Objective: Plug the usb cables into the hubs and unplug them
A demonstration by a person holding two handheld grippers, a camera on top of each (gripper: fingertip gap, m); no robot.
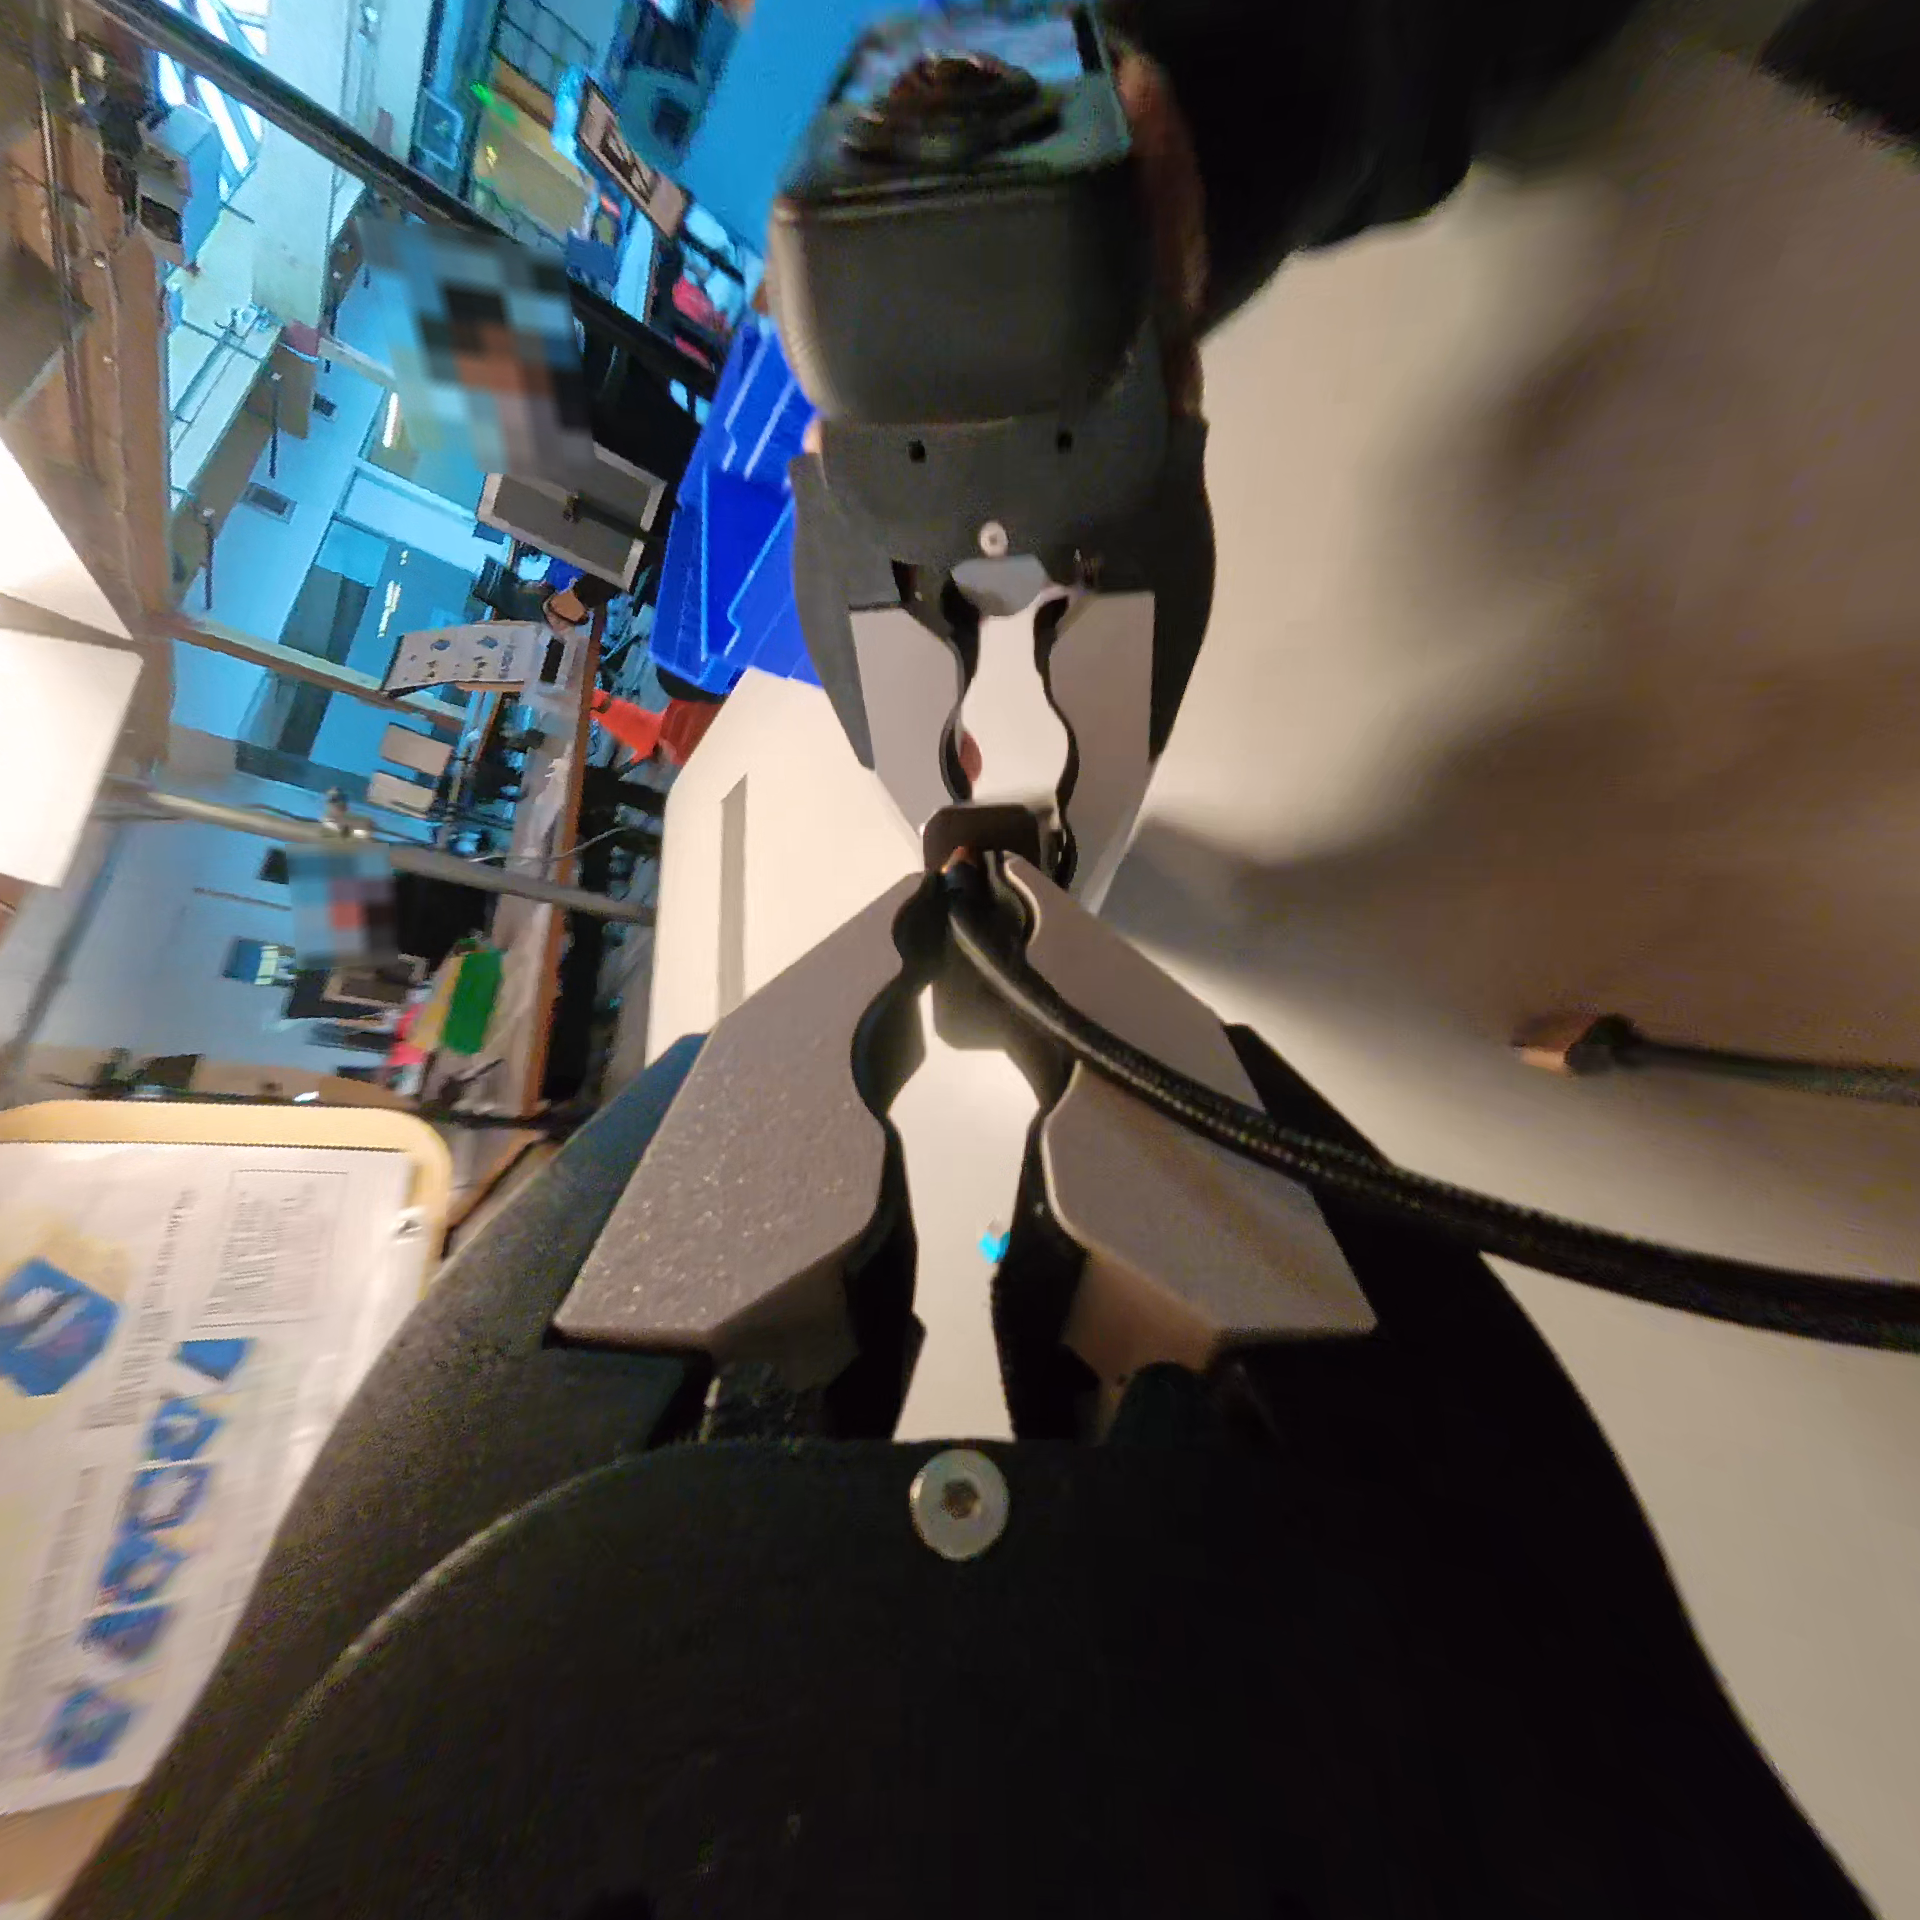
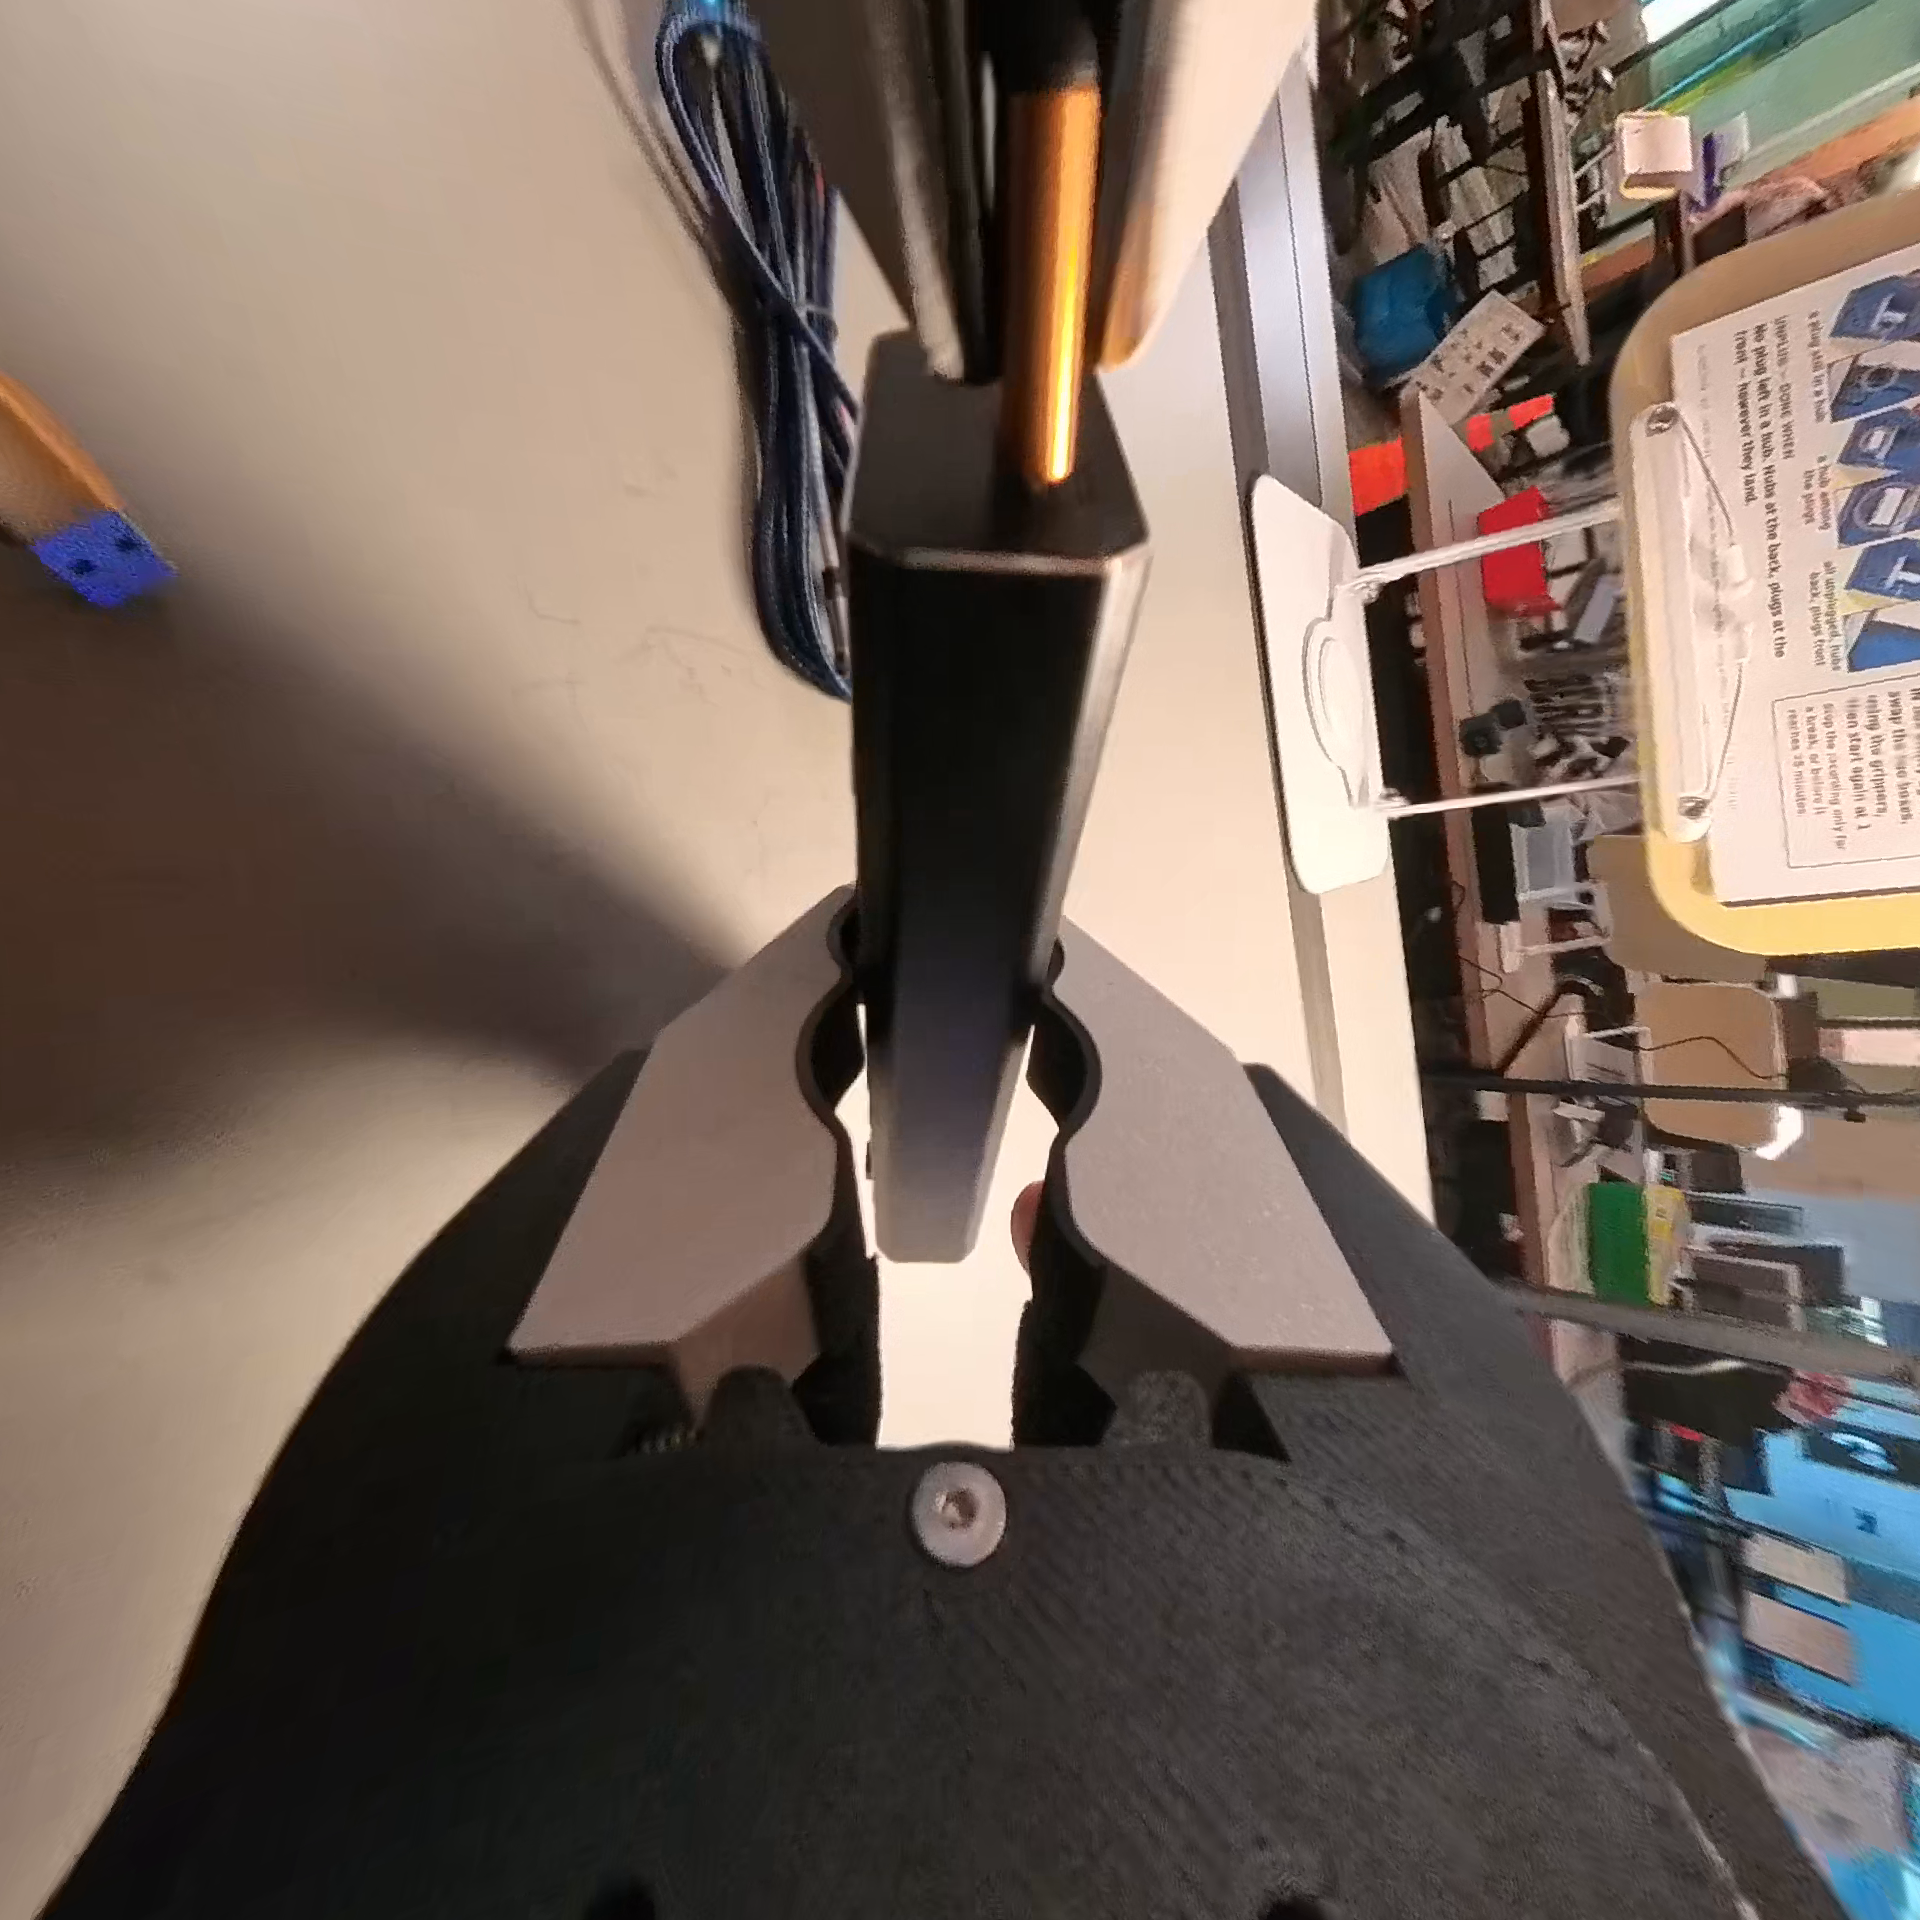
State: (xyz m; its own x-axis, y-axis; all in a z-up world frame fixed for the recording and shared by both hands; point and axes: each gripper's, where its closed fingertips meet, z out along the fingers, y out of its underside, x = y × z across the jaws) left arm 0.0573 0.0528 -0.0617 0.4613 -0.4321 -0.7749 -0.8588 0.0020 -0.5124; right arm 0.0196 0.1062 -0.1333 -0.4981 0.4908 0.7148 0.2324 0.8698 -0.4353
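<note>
1. My left gripper [image 1: 971,883] is closed on the black braided USB cable [image 1: 1351,1164] just behind its plug; the copper-coloured plug tip meets the end face of the dark rectangular metal hub [image 2: 977,790].
2. My right gripper [image 2: 951,966] is clamped on the hub's narrow sides. The hub is held above the white table [image 2: 364,364].
3. Writing: a printed instruction sheet on a yellow-rimmed board [image 2: 1766,520] stands past the table's edge. I am not quoting it.
4. Room: a second copper-tipped plug [image 1: 1558,1055] lies loose on the table, apart from my fingers. A blue braided cable bundle [image 2: 790,364] lies near the edge, and a blue-tipped plug [image 2: 94,561] is off to the side.
5. Containers: blue plastic bins [image 1: 738,520] sit beyond the table; I cannot tell their contents.
</note>
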